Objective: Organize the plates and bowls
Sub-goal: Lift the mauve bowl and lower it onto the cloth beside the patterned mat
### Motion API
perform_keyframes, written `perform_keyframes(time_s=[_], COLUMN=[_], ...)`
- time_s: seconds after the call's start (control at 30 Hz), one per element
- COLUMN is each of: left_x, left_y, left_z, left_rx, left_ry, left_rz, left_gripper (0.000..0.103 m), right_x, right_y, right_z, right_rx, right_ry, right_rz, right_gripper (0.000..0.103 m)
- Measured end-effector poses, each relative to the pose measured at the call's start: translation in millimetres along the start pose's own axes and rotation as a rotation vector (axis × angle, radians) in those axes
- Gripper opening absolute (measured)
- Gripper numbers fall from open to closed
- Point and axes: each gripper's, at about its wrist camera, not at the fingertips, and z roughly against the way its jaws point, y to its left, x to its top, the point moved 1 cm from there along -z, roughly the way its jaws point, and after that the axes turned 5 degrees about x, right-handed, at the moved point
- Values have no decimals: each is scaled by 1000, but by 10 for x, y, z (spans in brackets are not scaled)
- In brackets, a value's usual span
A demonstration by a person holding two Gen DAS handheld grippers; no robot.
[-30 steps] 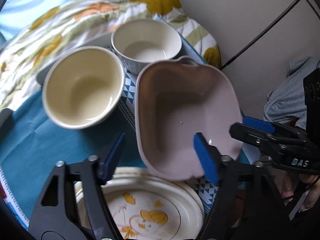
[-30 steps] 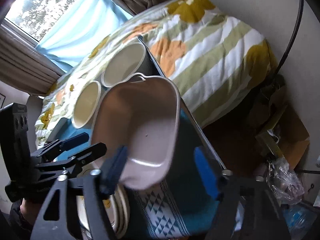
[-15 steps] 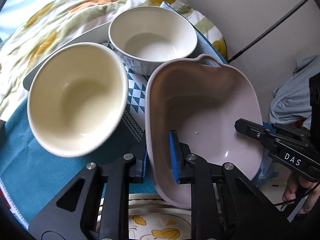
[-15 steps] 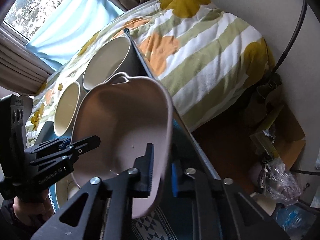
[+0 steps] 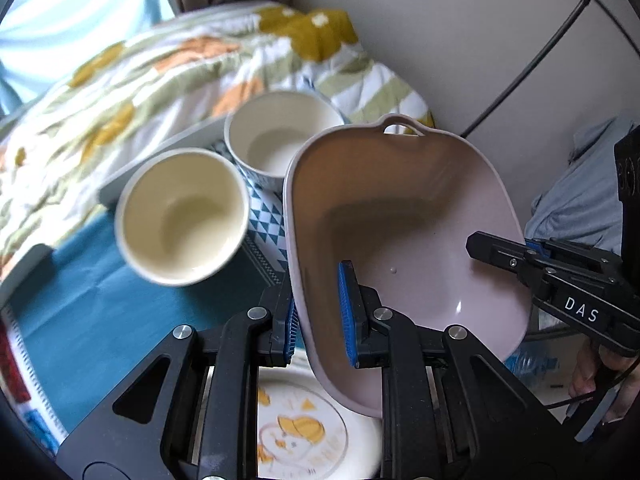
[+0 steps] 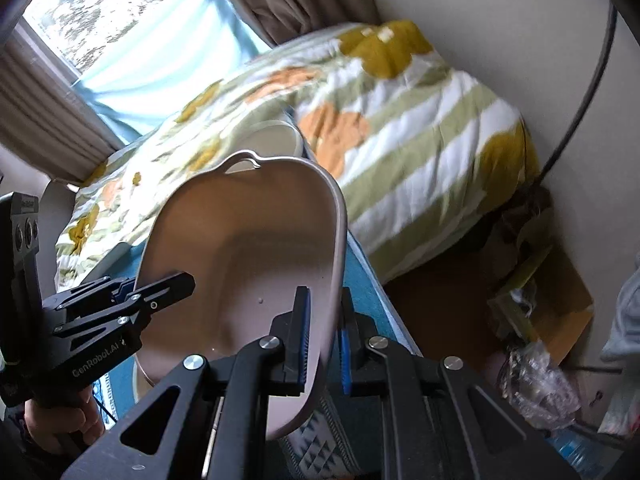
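Two grippers grasp one pink oval dish (image 5: pixel 404 216) between them, each clamped on an opposite long wall. The left gripper (image 5: pixel 318 314) has its blue pads (image 5: pixel 347 308) pinched over the dish's left rim, one pad inside the basin and one outside. The right gripper (image 6: pixel 322 336) is clenched the same way on the right rim, and in the left wrist view its black fingers reach in over that far edge. Both sets of jaws have just been closing, and the dish wall sits between them.

The dish hangs in the air above the blue patterned cloth (image 5: pixel 100 304), tilted so its open side faces the cameras. Its long axis runs away from the grippers, with the single loop handle (image 5: pixel 402 124) at the far end, pointing toward the floral quilt (image 6: pixel 420 128).

Beyond and left of the dish stand two cream bowls: the nearer one (image 5: pixel 182 216) is blurred, and the farther one (image 5: pixel 280 136) sits close behind it, near the edge of the quilt. Whether their rims touch is hard to tell through the blur.

Below the dish, between the left gripper's arms, lies one white plate (image 5: pixel 304 436) with a yellow and orange drawing. It may rest on another plate, though the view there is too cramped to be sure.
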Motion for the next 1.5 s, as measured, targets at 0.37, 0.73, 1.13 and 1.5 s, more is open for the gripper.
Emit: perform_keyframes(time_s=[0.37,0.73,1.13,1.5], left_x=[-582,-1682,-2655,-3007], left_y=[421,1454,2577,3063], left_z=[1267,1883,1404,1039], left_rx=[132,285,312,287], left_ry=[-150,-153,-43,-27], left_rz=[213,440,493,497], left_gripper=[16,16,16,16], right_x=[-92,-737,-1569,-1851], right_y=[1009,2082,2883,3164], right_z=[556,122,-987,-1494], right_rx=[117,274,277,254], right_ry=[-27,87,230,212], right_rz=[304,480,493,500], right_gripper=[12,12,12,12])
